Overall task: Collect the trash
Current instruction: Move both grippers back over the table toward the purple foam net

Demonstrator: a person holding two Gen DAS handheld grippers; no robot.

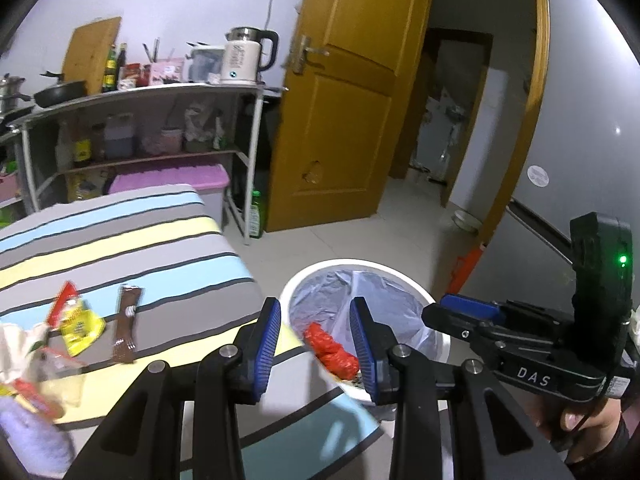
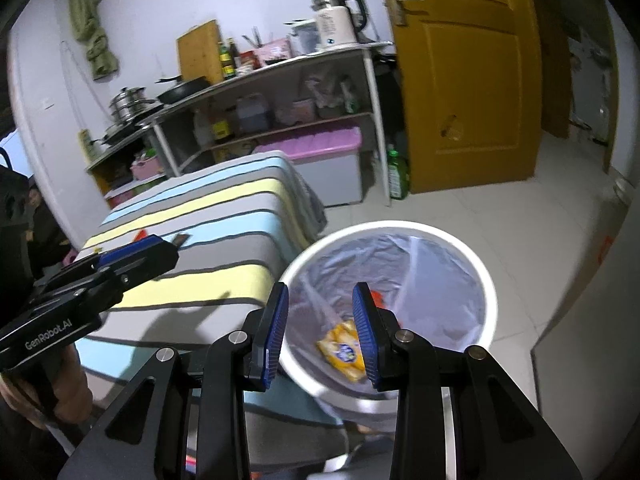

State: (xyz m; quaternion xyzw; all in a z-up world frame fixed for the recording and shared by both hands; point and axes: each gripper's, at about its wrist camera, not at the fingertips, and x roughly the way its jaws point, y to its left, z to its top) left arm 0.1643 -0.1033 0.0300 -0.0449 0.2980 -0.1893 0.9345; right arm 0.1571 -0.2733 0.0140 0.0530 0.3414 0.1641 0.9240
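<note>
A white bin (image 1: 360,268) with a clear liner stands on the floor by the striped bed (image 1: 120,240); it also shows in the right wrist view (image 2: 488,280). A red wrapper (image 1: 330,348) and a yellow packet (image 2: 342,350) lie inside it. On the bed lie a yellow-red packet (image 1: 78,322), a brown wrapper (image 1: 126,326) and crumpled white trash (image 1: 24,344). My left gripper (image 1: 316,338) is open and empty over the bed's edge beside the bin. My right gripper (image 2: 320,334) is open and empty above the bin.
A metal shelf rack (image 1: 160,120) with a kettle, pans and bottles stands behind the bed. A pink-lidded box (image 1: 172,180) and a green bottle (image 1: 256,214) sit by it. An open wooden door (image 1: 344,100) leads to a hallway. Tiled floor surrounds the bin.
</note>
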